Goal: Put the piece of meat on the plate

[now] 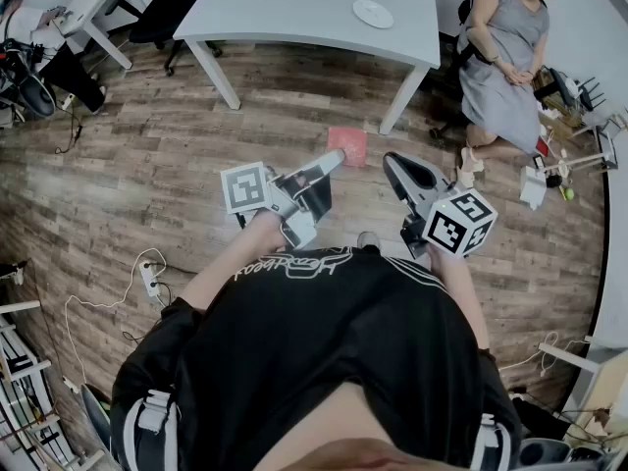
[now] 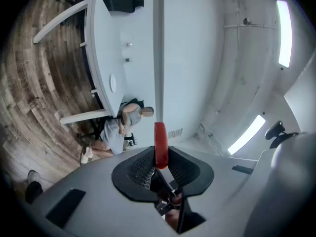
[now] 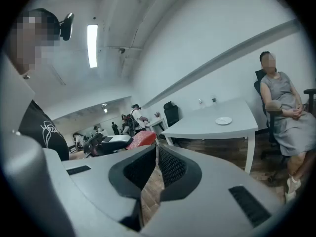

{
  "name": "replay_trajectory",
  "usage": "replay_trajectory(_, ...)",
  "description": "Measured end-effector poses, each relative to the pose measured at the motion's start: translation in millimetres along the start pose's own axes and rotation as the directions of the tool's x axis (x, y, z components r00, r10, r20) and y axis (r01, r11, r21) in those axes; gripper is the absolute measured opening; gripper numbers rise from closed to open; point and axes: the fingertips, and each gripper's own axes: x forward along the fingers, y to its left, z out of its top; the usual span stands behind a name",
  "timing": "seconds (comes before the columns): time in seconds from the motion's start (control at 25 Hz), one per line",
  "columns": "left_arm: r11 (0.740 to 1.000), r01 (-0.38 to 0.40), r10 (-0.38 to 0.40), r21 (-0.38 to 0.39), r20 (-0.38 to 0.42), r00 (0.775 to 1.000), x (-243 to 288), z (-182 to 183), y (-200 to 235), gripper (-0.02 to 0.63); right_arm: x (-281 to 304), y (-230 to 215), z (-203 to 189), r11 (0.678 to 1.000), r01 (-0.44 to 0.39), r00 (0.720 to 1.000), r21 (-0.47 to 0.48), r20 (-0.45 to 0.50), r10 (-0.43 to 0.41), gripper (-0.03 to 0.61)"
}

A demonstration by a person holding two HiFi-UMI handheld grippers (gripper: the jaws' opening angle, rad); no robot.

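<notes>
Closest to the head camera is the black shirt (image 1: 324, 341) of the person carrying my rig. Just past it, both grippers hang above the wooden floor (image 1: 147, 155). My left gripper (image 1: 332, 162) is clamped on the piece of meat (image 1: 348, 145). Its own view shows the red slab edge-on between the pads, which press on its two flat faces. My right gripper (image 1: 391, 161) has its jaws drawn together with nothing between them.

So the meat is in the air, well short of the white table (image 1: 294, 8), where the plate (image 1: 373, 14) sits toward the right end.

I judge the meat light, thin and fairly stiff, since it juts past the jaws without drooping. It may be smooth-skinned. The near edge, with the pads on the flat faces, looks like the right place to hold it.

It points forward, away from the person and toward the table, continuing the gripper's line, with a broad face turned up. From above it looks nearly square, so I cannot pick a long axis with confidence.
</notes>
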Motion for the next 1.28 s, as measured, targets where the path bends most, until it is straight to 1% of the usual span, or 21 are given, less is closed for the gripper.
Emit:
replay_trajectory(0.44,1.0,-0.007,0.007,-0.025,-0.005,1.0,-19,2,3,0.081,7,15,-12,1.0,0.017,1.0,0.003,-0.014,-0.017,0.02)
replay_trajectory(0.68,0.999,-0.004,0.004,-0.037,-0.012,1.0,-29,6,3,0.081,10,23,-7,0.999,0.025,0.999,0.023,0.019,-0.026,0.02)
replay_trajectory(0.76,0.999,-0.003,0.002,-0.039,-0.013,1.0,-28,7,6,0.081,10,20,-10,0.999,0.034,0.999,0.036,0.02,-0.035,0.02)
replay_trajectory(0.88,0.999,-0.002,0.001,-0.038,-0.012,1.0,-25,9,9,0.081,12,15,-13,0.999,0.044,0.999,0.022,0.004,-0.044,0.02)
replay_trajectory(1.08,0.999,0.005,-0.006,-0.039,-0.006,1.0,-16,19,14,0.081,19,2,-6,0.999,0.04,0.999,0.016,0.022,-0.04,0.02)
replay_trajectory(1.28,0.999,-0.008,0.008,-0.032,0.0,1.0,0,32,24,0.081,31,-18,-1,1.0,0.027,0.999,0.013,0.016,-0.027,0.02)
